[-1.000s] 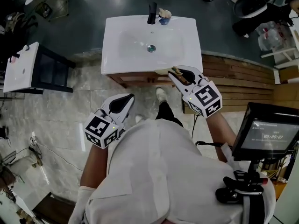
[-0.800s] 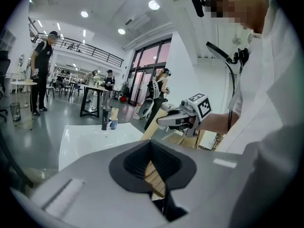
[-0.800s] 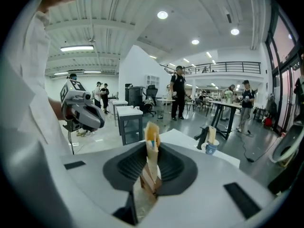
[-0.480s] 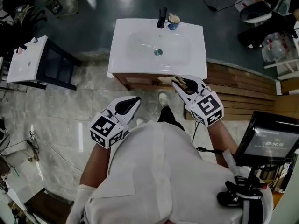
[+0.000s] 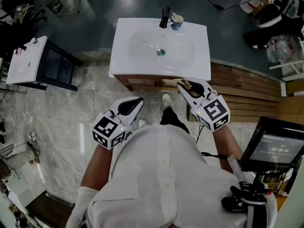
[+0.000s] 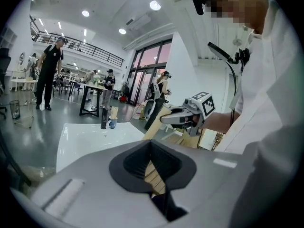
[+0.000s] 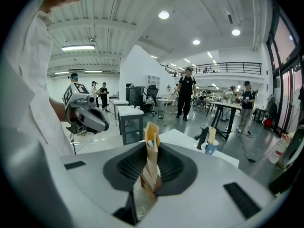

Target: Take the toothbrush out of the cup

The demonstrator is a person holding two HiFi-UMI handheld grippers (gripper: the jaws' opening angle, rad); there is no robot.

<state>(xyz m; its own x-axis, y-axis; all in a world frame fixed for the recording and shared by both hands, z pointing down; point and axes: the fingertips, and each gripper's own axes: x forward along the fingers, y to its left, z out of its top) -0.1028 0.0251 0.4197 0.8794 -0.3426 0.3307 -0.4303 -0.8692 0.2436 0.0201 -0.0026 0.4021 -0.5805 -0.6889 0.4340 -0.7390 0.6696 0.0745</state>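
A blue cup (image 5: 176,23) stands at the far edge of the white sink (image 5: 142,63), beside the black tap (image 5: 165,17); a tan stick still rises from the cup (image 7: 210,147). My right gripper (image 5: 184,84) hovers over the sink's near right corner, shut on a tan toothbrush (image 7: 151,151) whose bristled head points up between the jaws. My left gripper (image 5: 137,101) hangs shut and empty in front of the sink, over the marble floor. The left gripper view shows the cup (image 6: 112,123) far off and the right gripper (image 6: 183,118) to the side.
The sink sits on a wooden cabinet. A second white basin on a dark stand (image 5: 26,61) is at the left. Wooden planks (image 5: 247,87) lie to the right, with a monitor (image 5: 278,146) at the lower right. Several people stand far behind.
The head view has shifted slightly, so the sink sits a little further right in the picture. Both grippers hold their places, and the right one keeps its grip on the toothbrush.
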